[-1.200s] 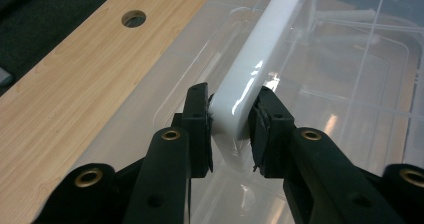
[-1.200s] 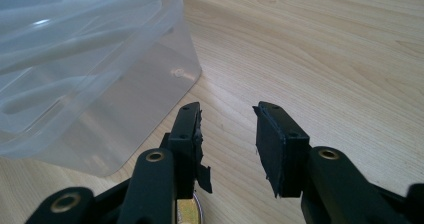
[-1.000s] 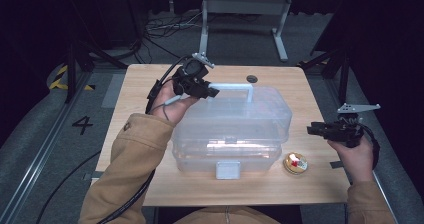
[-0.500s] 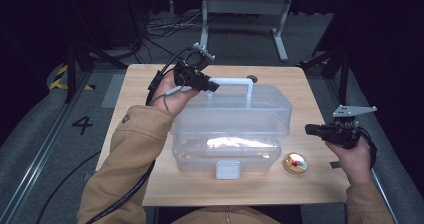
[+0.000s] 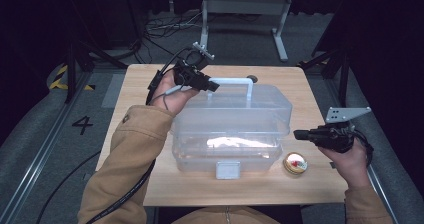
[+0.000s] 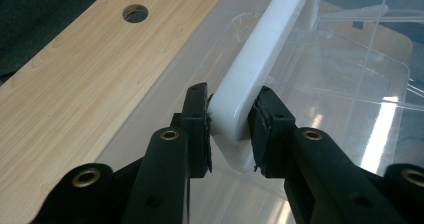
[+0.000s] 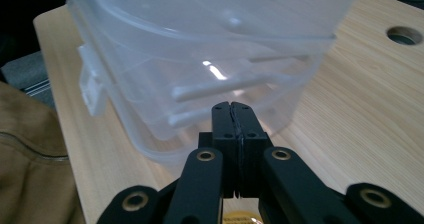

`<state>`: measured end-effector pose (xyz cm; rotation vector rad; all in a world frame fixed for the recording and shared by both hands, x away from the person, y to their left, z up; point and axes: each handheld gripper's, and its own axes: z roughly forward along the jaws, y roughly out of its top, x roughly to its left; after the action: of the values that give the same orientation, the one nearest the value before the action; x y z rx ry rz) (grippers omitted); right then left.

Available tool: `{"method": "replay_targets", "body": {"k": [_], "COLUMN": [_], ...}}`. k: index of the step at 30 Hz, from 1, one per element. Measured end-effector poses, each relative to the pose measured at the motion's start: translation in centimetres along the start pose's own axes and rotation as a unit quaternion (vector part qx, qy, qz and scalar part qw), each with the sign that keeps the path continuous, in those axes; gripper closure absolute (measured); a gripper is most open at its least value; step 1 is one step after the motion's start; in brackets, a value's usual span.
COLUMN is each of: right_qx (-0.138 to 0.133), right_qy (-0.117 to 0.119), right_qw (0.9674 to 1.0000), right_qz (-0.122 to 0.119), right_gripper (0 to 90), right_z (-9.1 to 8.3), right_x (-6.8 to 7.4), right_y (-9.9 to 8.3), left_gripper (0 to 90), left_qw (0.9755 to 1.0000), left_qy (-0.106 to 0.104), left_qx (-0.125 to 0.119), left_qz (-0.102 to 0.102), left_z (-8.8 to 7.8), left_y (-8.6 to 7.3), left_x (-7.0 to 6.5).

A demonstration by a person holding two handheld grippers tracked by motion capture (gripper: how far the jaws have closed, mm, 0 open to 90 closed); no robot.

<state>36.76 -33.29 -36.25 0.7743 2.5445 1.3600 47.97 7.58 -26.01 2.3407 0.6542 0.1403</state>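
Between its pads | left gripper (image 6: 229, 126) clamped the white handle (image 6: 265, 59) of the clear box (image 5: 230, 129) | right gripper (image 7: 233, 149) pressed together, empty, just beside box | risk: handle slips, off-centre grip.

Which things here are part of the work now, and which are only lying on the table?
In the work:
- left gripper, shut on the white handle
- clear plastic box that carries this handle

Lying about:
- small round tin beside the box
- right gripper, shut and holding nothing, close to the box
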Motion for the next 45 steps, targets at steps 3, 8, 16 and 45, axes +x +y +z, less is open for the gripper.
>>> {"method": "replay_targets", "body": {"k": [3,8,16,45], "right_qx": [-0.005,-0.008,-0.014,-0.038], "right_qy": [0.020,0.026,0.024,0.005], "right_qw": [0.9997,0.9993,0.9993,0.9991], "right_qz": [-0.014,-0.025,-0.025,-0.018], "right_gripper": [89.3,89.4,89.4,89.7], "right_z": [0.5,1.1,1.3,1.5], "right_x": [0.8,1.5,1.6,1.6], "right_y": [0.5,1.0,1.2,1.6], "left_gripper": [71.4,71.4,71.4,62.7], "left_qw": [1.0000,1.0000,1.0000,0.9988], "left_qy": [-0.001,-0.001,-0.002,0.023], "left_qx": [0.000,0.001,0.002,-0.044], "left_qz": [0.000,0.000,-0.002,0.001], "left_z": [0.0,0.0,0.0,-5.9], "left_y": [0.0,0.0,0.0,-1.8], "left_x": [0.0,0.1,0.0,-2.2]}}
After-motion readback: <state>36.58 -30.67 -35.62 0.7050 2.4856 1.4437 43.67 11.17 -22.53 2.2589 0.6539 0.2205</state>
